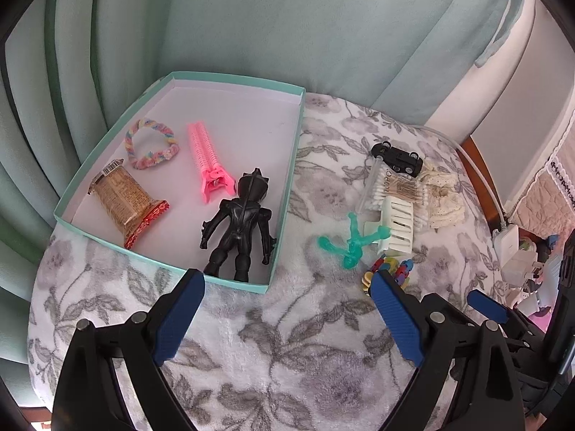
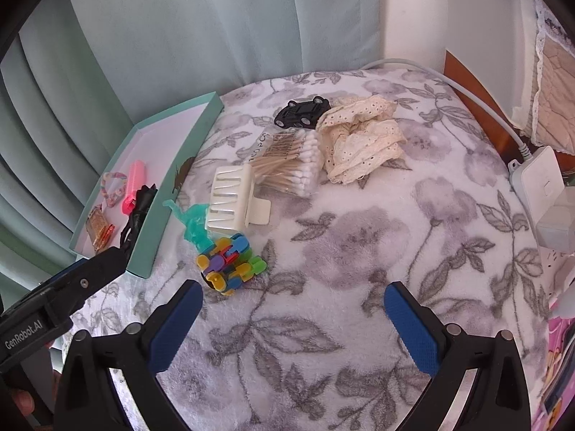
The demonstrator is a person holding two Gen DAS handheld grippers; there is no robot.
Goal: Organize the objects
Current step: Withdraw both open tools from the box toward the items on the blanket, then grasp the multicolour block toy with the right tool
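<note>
left tool (image 1: 287, 280) "genrobot.ai" label, right tool (image 2: 293, 292): both wide open, empty.

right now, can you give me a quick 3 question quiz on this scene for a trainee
1. True or false: the black figure lies inside the teal box.
2. Which item touches the cream hair claw? A) toy car B) bag of cotton swabs C) pink hair clip
3. Fill in: both the left gripper and right gripper are ____.

Key: 1 true; 2 B; 3 open
</note>
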